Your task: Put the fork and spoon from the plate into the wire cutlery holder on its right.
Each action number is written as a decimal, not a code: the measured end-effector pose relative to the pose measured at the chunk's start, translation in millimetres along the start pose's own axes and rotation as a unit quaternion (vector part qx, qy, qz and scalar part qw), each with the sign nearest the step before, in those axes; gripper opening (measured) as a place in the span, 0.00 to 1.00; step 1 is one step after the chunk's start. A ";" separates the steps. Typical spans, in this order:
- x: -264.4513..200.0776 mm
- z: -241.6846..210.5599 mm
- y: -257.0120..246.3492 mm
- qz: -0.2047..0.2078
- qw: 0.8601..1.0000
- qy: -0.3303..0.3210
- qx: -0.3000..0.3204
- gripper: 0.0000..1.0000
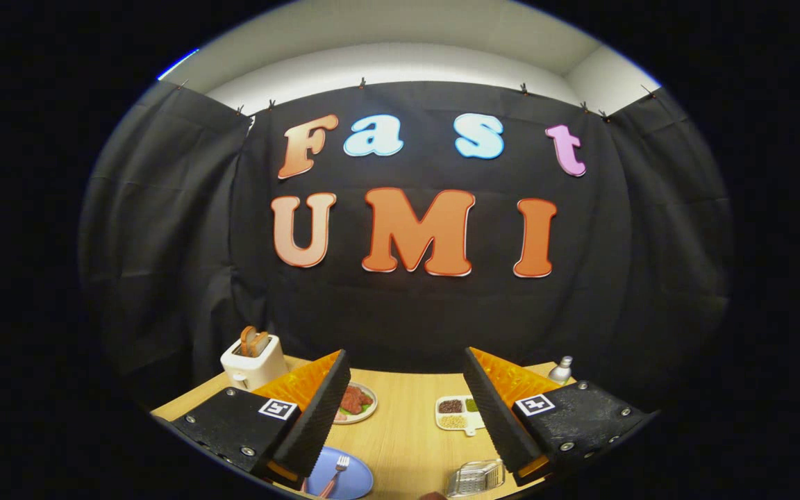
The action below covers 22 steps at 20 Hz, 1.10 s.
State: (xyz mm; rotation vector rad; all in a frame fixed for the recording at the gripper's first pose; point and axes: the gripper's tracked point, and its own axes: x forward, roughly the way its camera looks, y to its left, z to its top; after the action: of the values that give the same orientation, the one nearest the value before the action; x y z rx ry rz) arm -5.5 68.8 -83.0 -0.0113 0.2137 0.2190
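Note:
A blue plate (353,478) lies on the wooden table just beside my left finger, near the table's front. On it rests a fork (337,472) with a reddish handle, tines pointing away from me. The spoon is hidden. The wire cutlery holder (478,478) stands to the plate's right, close to my right finger. My gripper (407,364) is open wide, held above the table with nothing between its fingers.
A white toaster (254,361) with bread slices stands at the back left. A plate of red food (356,403) and a small divided dish (457,412) sit mid-table. A small bottle (561,370) is at the back right. Black cloth walls close the booth.

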 end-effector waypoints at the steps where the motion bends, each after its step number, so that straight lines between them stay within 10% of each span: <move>1: 2.9 -12.6 11.1 0.014 1.000 0.020 0.003 0.98; 8: 14.9 -125.3 70.4 0.083 0.977 0.197 0.015 0.99; 22: -30.3 -298.2 115.6 0.116 0.882 0.457 -0.003 0.79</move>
State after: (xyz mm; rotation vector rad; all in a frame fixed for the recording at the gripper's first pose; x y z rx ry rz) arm -121.9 165.0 -366.6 -0.0977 1.1655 0.4449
